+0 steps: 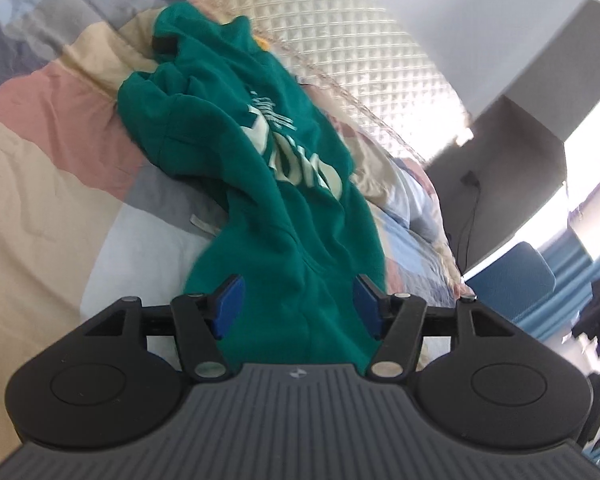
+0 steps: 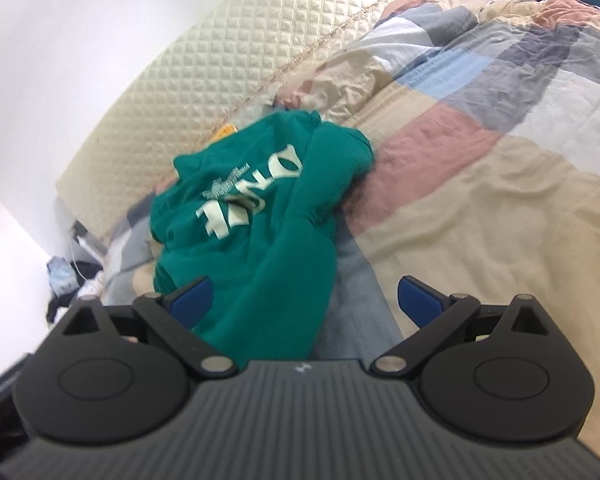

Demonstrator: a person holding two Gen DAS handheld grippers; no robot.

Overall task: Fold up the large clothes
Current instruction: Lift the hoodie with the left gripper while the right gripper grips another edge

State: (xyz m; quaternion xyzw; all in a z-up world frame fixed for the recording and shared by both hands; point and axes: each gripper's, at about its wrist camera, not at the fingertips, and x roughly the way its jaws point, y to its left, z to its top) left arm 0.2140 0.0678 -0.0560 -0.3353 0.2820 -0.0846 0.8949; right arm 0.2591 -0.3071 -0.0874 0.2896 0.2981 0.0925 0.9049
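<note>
A green sweatshirt (image 1: 300, 216) with pale lettering lies crumpled on a patchwork bedspread (image 1: 40, 200). In the left wrist view its near end runs between the blue pads of my left gripper (image 1: 296, 304), whose jaws stand apart without pressing the cloth. In the right wrist view the sweatshirt (image 2: 260, 240) lies ahead and to the left. My right gripper (image 2: 304, 300) is wide open, with the cloth's near edge against its left finger and grey bedding under the rest of the gap.
A cream quilted headboard (image 2: 220, 60) runs behind the sweatshirt. A small yellow item (image 2: 224, 131) peeks out by it. A black piece (image 1: 164, 44) that I cannot identify shows at the garment's far end. A blue chair (image 1: 512, 280) stands beside the bed.
</note>
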